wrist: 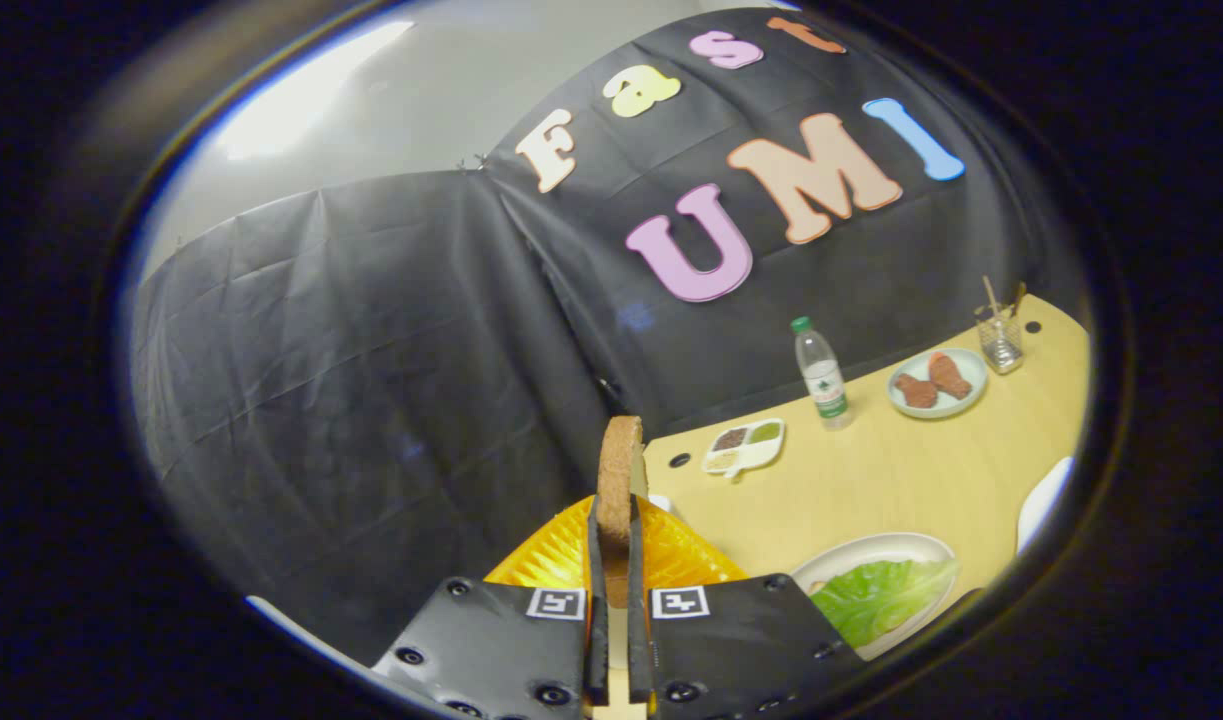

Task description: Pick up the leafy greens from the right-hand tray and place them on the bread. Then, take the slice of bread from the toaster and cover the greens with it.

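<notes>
Gripper view: the hand-held gripper (pixel 616 600) is clenched on the slice of bread (pixel 619 480), which stands edge-on between its fingers, lifted above the orange toaster (pixel 671 555). At about four o'clock from the fingers, the leafy greens (pixel 876 595) lie on a white plate (pixel 871 550); whether bread lies under them I cannot tell. I judge that covering them remains. Farther off at two o'clock on the counter (pixel 911 470), a plate (pixel 936 382) holds two brown pieces, and a divided dish (pixel 743 446) holds condiments beside a bottle (pixel 821 375).

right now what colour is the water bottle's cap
Green, on the water bottle beyond the tongs; gripper view.
</notes>
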`<state>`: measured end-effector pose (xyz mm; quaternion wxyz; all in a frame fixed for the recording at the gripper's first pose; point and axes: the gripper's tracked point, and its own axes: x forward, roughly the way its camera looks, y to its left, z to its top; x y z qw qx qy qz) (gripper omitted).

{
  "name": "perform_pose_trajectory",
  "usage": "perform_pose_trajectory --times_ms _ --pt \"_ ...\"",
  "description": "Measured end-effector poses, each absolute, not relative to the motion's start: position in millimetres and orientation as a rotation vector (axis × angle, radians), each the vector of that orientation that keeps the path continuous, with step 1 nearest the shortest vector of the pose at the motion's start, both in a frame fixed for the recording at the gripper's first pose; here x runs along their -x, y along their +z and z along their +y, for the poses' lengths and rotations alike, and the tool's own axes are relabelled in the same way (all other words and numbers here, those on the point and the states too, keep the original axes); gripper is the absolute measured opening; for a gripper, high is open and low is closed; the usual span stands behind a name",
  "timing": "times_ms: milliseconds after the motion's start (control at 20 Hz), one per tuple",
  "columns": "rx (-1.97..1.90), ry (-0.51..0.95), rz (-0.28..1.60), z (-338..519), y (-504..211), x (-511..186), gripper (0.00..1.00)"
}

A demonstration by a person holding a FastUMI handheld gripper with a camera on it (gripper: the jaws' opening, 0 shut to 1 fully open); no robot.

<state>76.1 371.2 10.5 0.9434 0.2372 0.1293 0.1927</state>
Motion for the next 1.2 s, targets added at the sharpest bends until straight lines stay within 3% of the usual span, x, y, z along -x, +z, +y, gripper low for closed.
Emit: perform_pose_trajectory --times_ms 650,1200 --pt "-0.692 0.249 0.427 270 -118 -63 0.10" --pt "-0.487 0.083 0.544 236 -189 -63 0.10"
